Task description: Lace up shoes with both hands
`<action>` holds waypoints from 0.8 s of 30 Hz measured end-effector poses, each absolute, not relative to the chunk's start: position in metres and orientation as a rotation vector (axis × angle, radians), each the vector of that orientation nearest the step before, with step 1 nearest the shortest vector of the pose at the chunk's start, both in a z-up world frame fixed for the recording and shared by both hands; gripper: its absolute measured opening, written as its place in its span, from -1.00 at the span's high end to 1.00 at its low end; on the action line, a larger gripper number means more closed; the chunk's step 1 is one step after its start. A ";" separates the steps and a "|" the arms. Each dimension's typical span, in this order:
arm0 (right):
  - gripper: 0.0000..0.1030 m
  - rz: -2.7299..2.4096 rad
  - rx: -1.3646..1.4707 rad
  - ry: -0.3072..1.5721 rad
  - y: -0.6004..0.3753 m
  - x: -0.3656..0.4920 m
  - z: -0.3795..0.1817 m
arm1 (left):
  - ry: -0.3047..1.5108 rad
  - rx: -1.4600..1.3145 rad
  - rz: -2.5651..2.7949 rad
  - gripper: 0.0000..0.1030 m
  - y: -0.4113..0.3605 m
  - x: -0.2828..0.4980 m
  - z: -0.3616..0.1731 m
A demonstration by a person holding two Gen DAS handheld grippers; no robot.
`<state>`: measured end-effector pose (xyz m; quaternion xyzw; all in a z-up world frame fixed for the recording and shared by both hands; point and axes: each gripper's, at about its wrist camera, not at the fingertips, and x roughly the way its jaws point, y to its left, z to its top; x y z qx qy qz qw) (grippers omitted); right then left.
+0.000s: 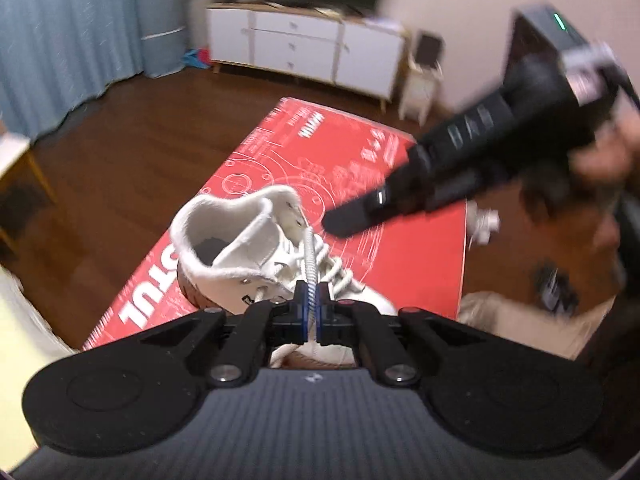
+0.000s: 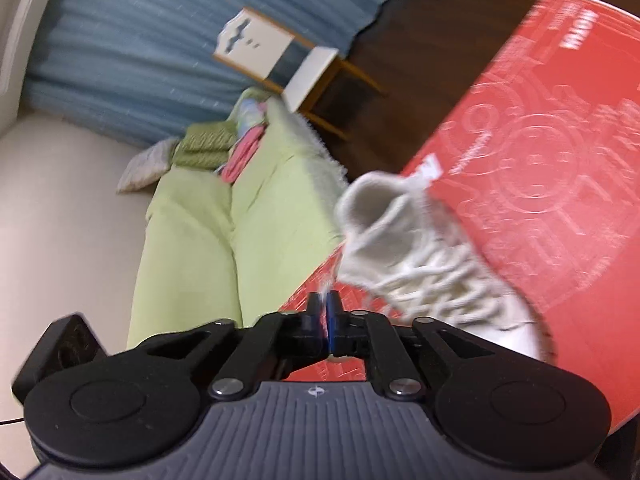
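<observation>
A white lace-up sneaker (image 1: 256, 264) is sitting on a red printed box (image 1: 400, 256) that is serving as the tabletop, heel collar facing the left wrist camera. The left hand-held gripper (image 1: 311, 300) is clenching one white shoelace (image 1: 310, 256), which is running taut from between its blue pads up to the top eyelets. The right hand-held gripper (image 1: 336, 226), gripped by a person's hand (image 1: 600, 156) (blurred in motion), is pointing its black tip at the sneaker's tongue area from the right, just beside the laces. In its own view the right hand-held gripper (image 2: 325, 304) is showing a narrow gap between its pads, with a pale streak at the tips too blurred to identify. A light green sofa (image 2: 224, 216) and blue curtains (image 2: 160, 40) are filling the background.
</observation>
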<state>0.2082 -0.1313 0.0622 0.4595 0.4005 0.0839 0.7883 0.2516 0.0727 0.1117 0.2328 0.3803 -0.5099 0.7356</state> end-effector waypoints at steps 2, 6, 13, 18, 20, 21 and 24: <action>0.68 0.165 1.008 0.858 -0.147 0.205 0.058 | 0.826 0.571 -1.139 0.99 0.066 0.246 0.107; 0.62 0.199 1.079 0.878 -0.173 0.208 0.044 | 0.816 0.623 -1.152 0.98 0.060 0.247 0.102; 0.62 0.264 1.248 0.918 -0.192 0.217 0.020 | 0.806 0.671 -1.168 0.98 0.055 0.245 0.100; 0.74 0.282 1.334 0.944 -0.195 0.224 0.005 | 0.806 0.679 -1.173 0.98 0.059 0.239 0.106; 0.90 0.302 1.357 0.942 -0.196 0.226 0.002 | 0.818 0.668 -1.169 0.96 0.060 0.239 0.104; 0.90 0.299 1.359 0.937 -0.196 0.226 0.001 | 0.826 0.659 -1.163 0.93 0.060 0.240 0.103; 0.94 0.280 1.343 0.925 -0.194 0.223 0.005 | 0.846 0.607 -1.127 0.73 0.058 0.246 0.103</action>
